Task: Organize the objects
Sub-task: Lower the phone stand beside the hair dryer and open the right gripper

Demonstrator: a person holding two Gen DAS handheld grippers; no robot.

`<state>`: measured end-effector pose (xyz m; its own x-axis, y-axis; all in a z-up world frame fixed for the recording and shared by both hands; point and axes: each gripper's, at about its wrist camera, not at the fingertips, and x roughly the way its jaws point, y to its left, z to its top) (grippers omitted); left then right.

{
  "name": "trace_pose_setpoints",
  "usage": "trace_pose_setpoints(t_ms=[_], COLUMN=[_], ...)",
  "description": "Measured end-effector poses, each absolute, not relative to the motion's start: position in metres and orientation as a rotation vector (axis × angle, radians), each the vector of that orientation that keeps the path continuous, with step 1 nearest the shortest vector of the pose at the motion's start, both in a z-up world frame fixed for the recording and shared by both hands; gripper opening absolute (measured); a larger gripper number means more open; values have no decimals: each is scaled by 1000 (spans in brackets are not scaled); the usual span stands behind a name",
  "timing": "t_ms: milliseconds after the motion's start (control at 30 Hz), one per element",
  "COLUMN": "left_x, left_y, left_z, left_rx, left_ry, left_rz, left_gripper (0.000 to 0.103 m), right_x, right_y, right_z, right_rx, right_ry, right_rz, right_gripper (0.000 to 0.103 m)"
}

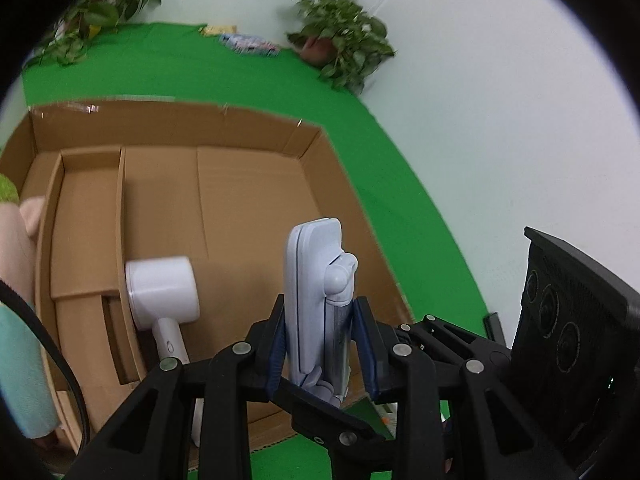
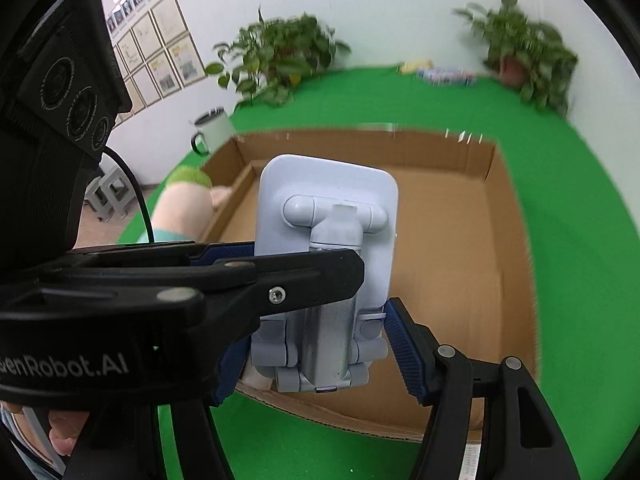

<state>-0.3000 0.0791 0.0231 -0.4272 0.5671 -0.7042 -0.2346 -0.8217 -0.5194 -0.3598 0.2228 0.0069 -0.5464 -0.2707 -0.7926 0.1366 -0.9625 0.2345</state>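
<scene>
Left wrist view: your left tongs (image 1: 322, 344) are clamping the pale phone stand (image 1: 316, 280), blue pads (image 1: 276, 354) pressing on both sides of its lower part. You are holding the stand upright, edge-on, over the open cardboard box (image 1: 240, 200) on the green bench (image 1: 400, 200). A white hair dryer (image 1: 164, 292) is lying inside the box beside a cardboard divider (image 1: 120, 216). A plush toy (image 1: 16, 248) is sitting just outside the box's left wall, and two potted plants (image 1: 340, 36) are standing at the far edge of the bench. Your right tool's black camera housing (image 1: 568, 320) is showing on the right.

Right wrist view: your right tongs (image 2: 316, 344) are straddling the same phone stand (image 2: 332, 220), seen flat-on over the box (image 2: 500, 240). The right blue pad (image 2: 404, 344) is lying against the folded base; the left tongs' black arm is crossing in front, so I cannot tell whether the right pair is gripping. A mug (image 2: 210, 130) is standing beyond the box's far left corner.
</scene>
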Motion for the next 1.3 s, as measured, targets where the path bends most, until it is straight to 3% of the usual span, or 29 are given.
trace_pose_setpoints(t_ms=[300,567,1067,1300], left_x=[-309,-306,-290,-269], left_y=[80,81,61,36], left_z=[-29,-48,-13,3], left_rx=[-1445,-1537,-1432,-1349], left_ry=[-531,-520,-459,-455], left_rz=[2213,2211,2319,2397], left_gripper=[29,30,30,30], right_x=[-366,-373,-367,-376], right_y=[235,235,234,240], right_z=[-64,-83,-68,-77], right_rx=[1516,1617,1543,1638], right_ry=[-292,-343,-351,-349], right_rz=[-2430,-2350,-2312,-2352], right_gripper=[62,62,64,62])
